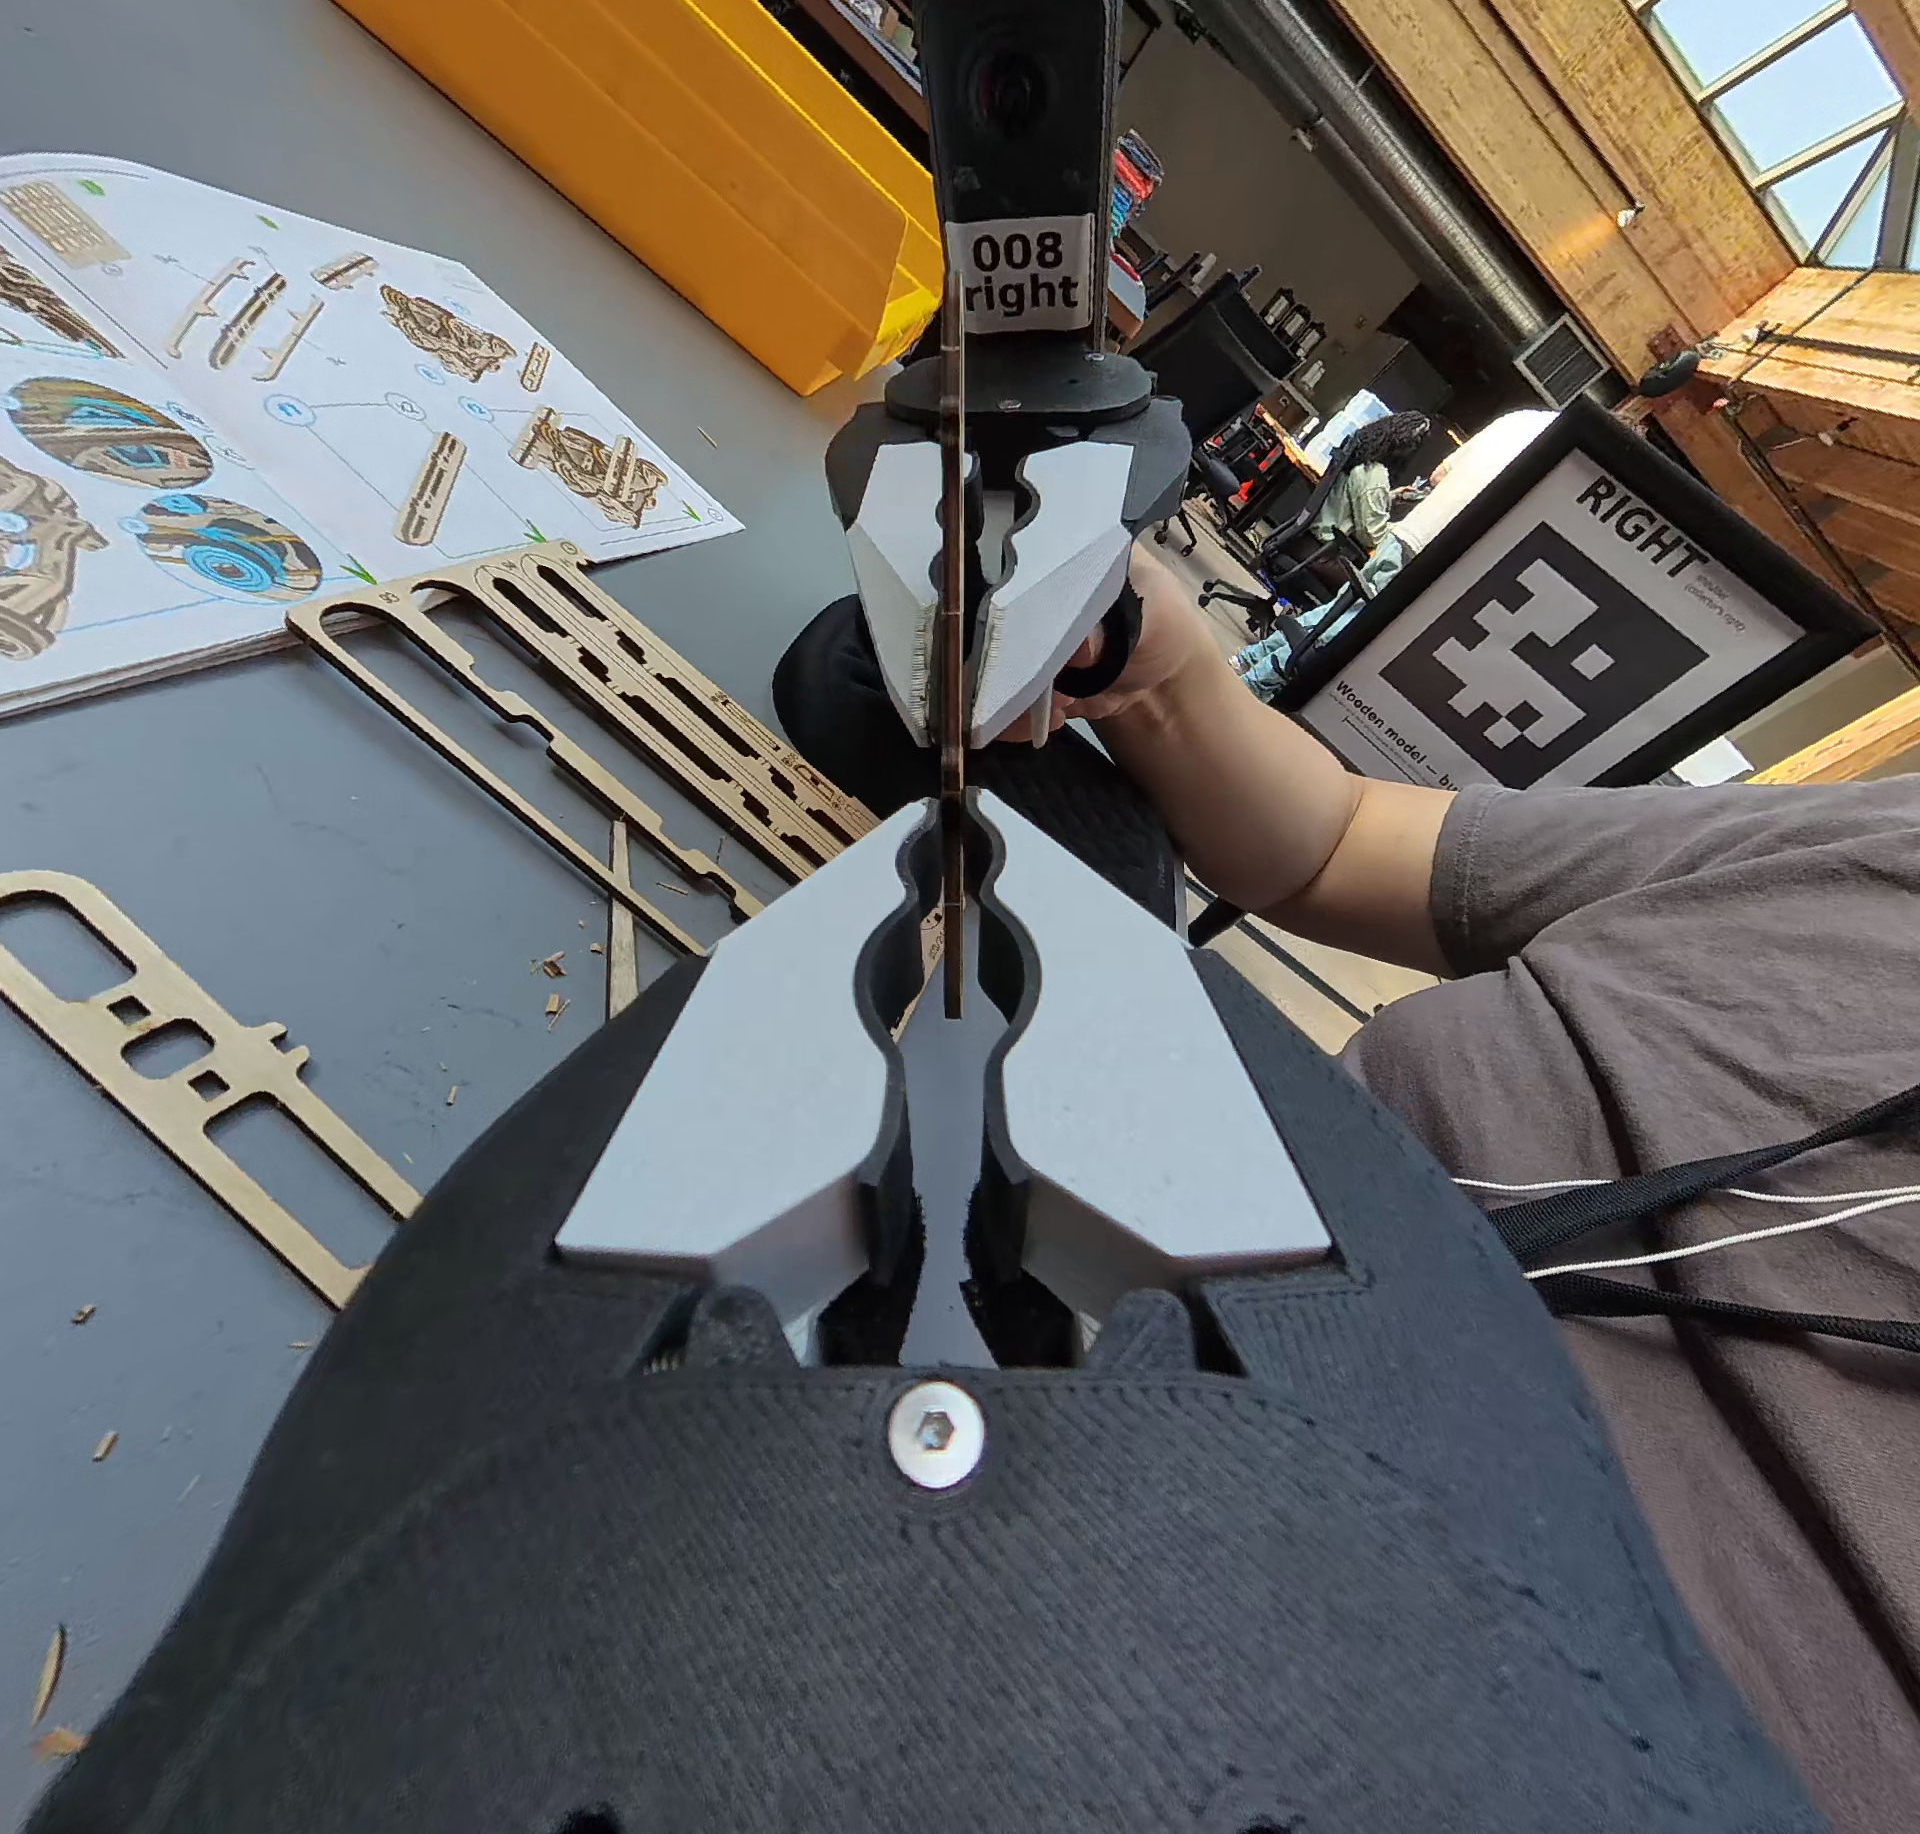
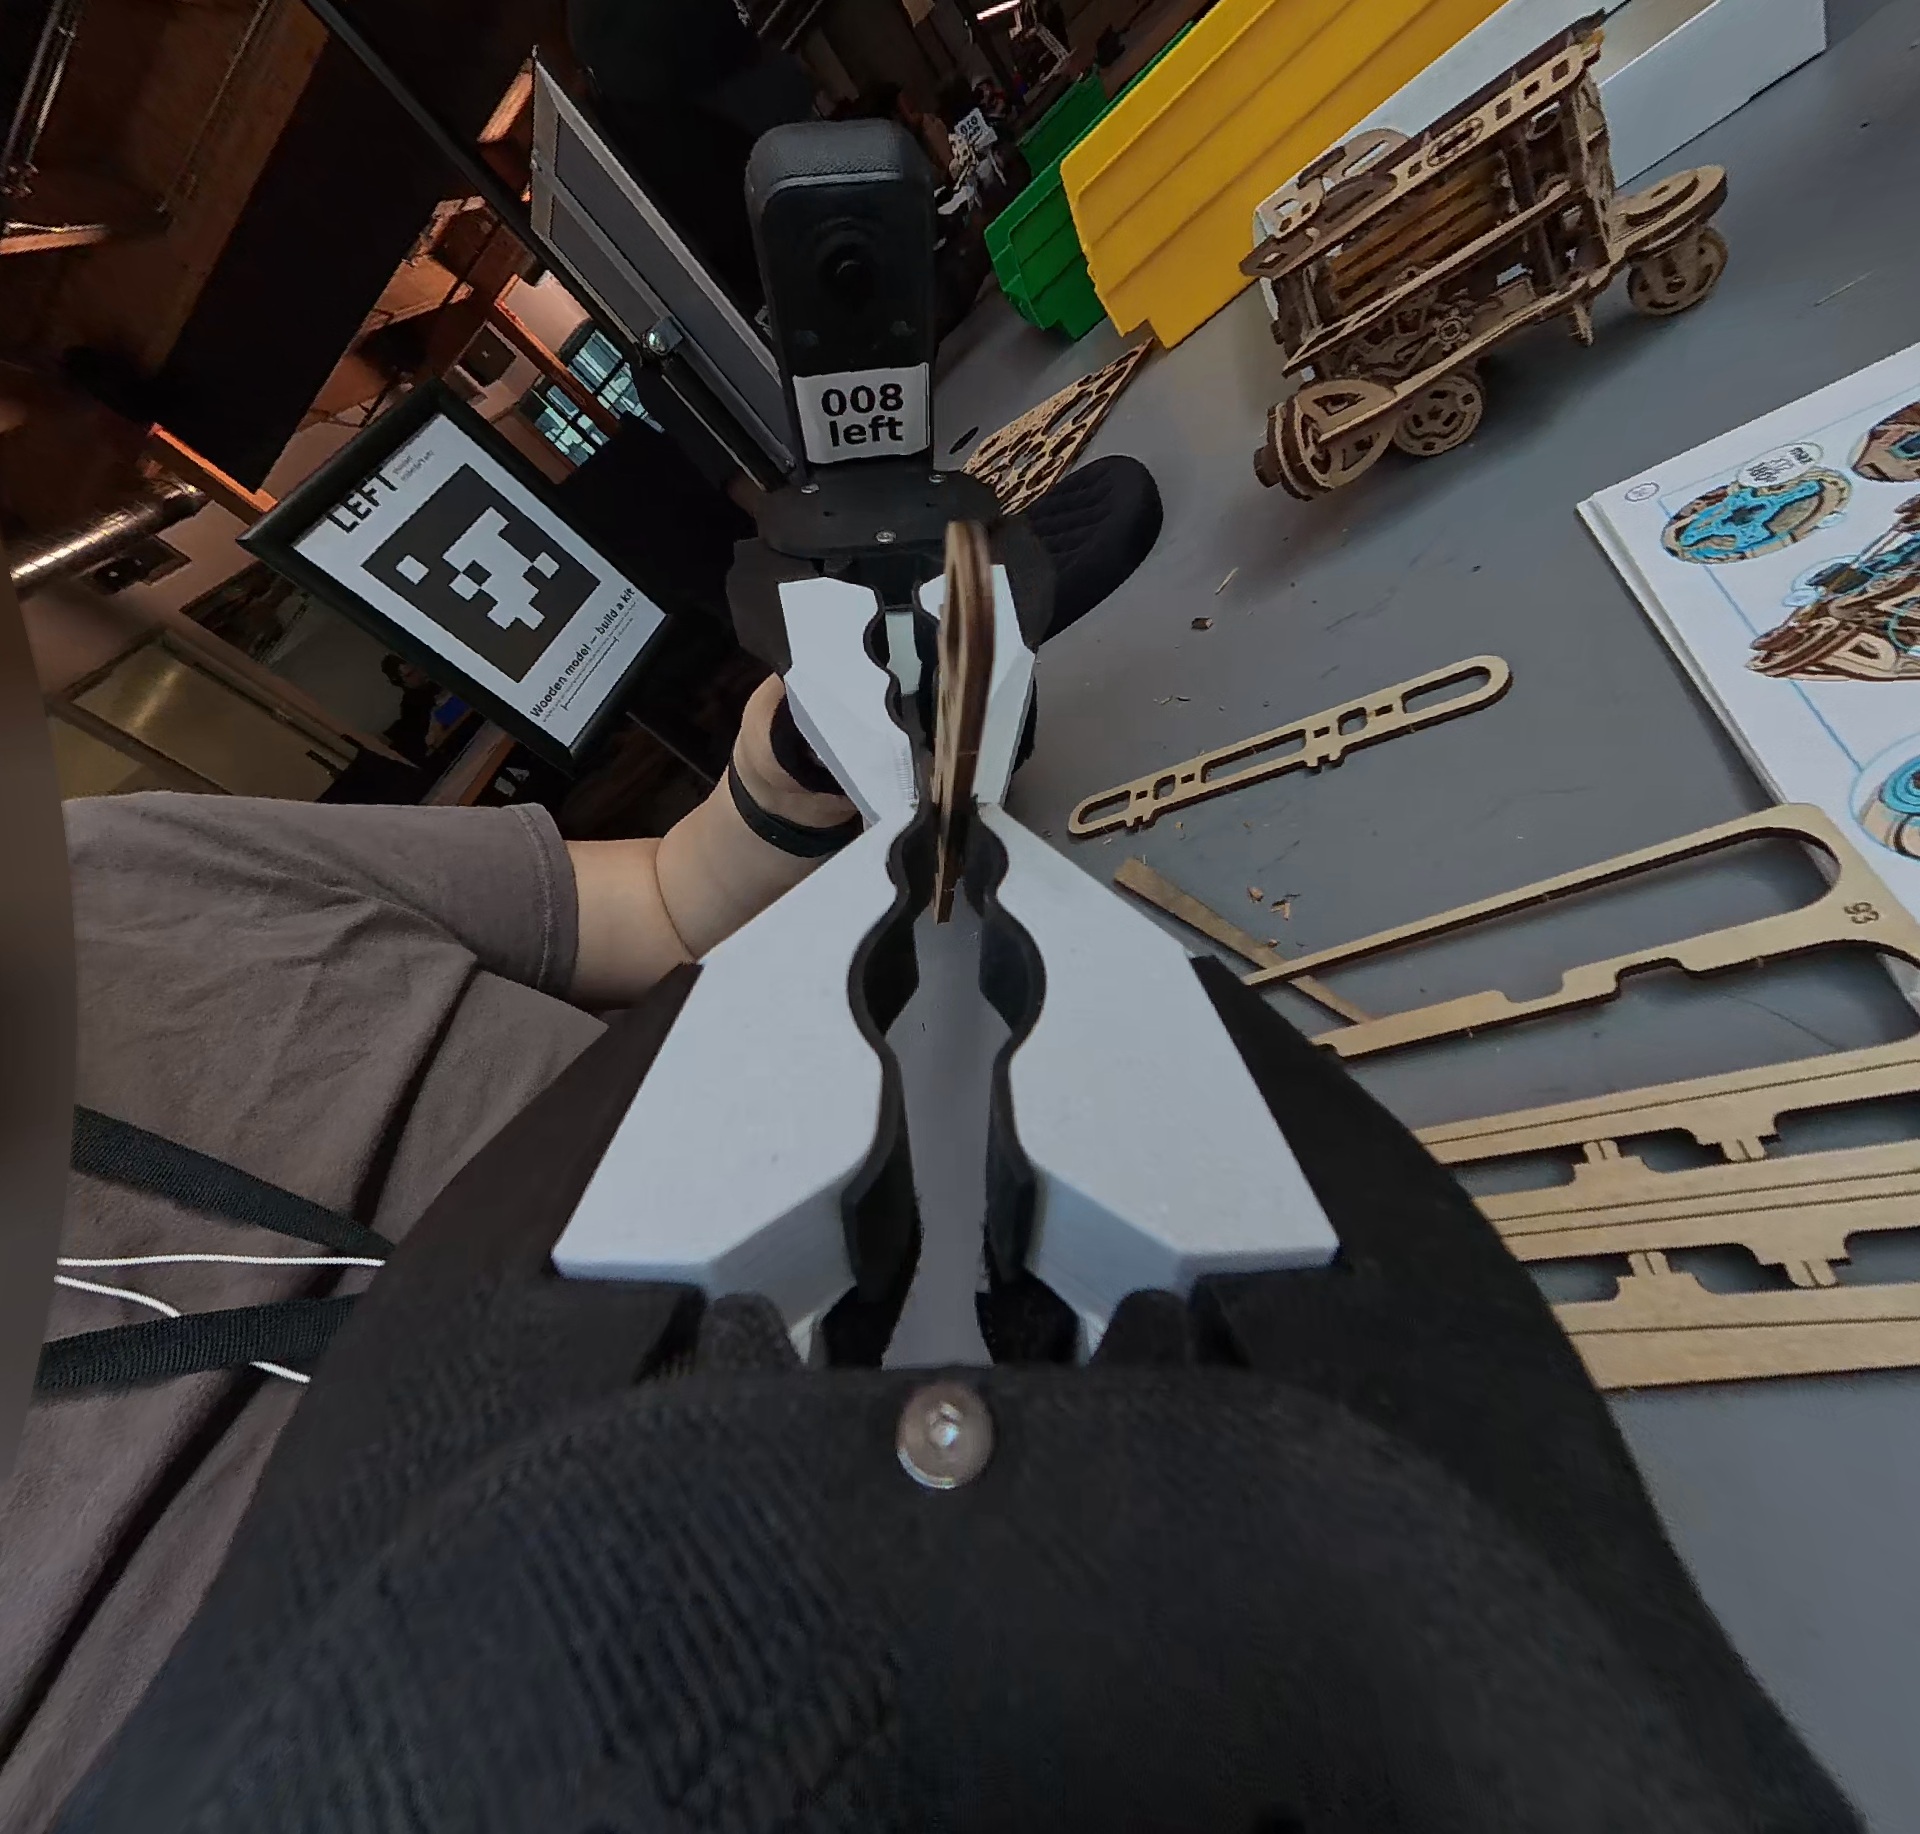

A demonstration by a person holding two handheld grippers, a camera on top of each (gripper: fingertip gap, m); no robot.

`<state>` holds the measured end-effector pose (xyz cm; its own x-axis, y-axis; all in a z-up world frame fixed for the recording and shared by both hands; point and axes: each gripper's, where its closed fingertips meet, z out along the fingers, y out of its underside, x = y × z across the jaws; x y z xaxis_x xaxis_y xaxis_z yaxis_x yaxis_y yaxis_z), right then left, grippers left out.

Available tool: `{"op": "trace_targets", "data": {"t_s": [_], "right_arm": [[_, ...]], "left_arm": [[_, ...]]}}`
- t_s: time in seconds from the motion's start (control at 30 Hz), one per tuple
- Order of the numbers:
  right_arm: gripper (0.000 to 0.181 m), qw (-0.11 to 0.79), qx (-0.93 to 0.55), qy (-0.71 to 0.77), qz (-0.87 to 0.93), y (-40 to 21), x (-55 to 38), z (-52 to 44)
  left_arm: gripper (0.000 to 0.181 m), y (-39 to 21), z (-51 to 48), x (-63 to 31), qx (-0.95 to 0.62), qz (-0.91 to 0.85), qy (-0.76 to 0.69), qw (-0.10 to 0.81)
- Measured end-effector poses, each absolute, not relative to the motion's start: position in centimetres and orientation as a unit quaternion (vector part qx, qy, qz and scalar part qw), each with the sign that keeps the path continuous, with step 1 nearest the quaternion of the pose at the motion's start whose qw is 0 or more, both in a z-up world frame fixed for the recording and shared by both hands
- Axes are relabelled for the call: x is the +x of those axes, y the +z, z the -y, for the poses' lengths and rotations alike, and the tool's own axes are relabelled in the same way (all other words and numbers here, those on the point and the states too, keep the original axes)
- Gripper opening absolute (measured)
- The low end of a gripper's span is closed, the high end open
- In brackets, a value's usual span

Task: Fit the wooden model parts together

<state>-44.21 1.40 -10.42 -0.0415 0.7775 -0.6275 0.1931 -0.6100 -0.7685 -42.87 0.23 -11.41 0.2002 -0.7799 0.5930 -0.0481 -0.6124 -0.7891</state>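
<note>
Plywood strip [image 1: 952,641] | thin, light, likely snaps if bent | left gripper [image 1: 952,818], right gripper [image 2: 940,828] both clamp its flat faces | hold near ends

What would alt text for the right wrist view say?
Two claws meet tip to tip, the right claw and left claw both shut on a thin wooden part above a grey table. A wooden cart model stands beyond.

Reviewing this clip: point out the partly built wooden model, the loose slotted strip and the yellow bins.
partly built wooden model [image 2: 1455,257], right wrist view, on its side frame.
loose slotted strip [image 2: 1288,745], right wrist view, at mid-length.
yellow bins [image 1: 623,122], left wrist view, on the long side wall.
</note>
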Motion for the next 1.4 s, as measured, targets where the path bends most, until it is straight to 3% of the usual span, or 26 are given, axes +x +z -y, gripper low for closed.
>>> {"op": "trace_targets", "data": {"t_s": [1.13, 1.23, 1.4], "right_arm": [[0.006, 0.236, -0.693, 0.560, 0.389, -13.3, -44.7, -1.8], [0.002, 0.216, -0.665, 0.617, 0.360, -12.0, -44.5, -1.6], [0.002, 0.274, -0.642, 0.640, 0.321, -9.9, -44.5, -2.6]], "left_arm": [[0.000, -14.0, -0.3, -43.4, -0.750, -0.280, -0.517, 0.303], [0.000, -12.9, -0.4, -43.0, -0.725, -0.283, -0.542, 0.317], [0.000, -11.3, -1.0, -42.8, -0.699, -0.261, -0.570, 0.345]]}}
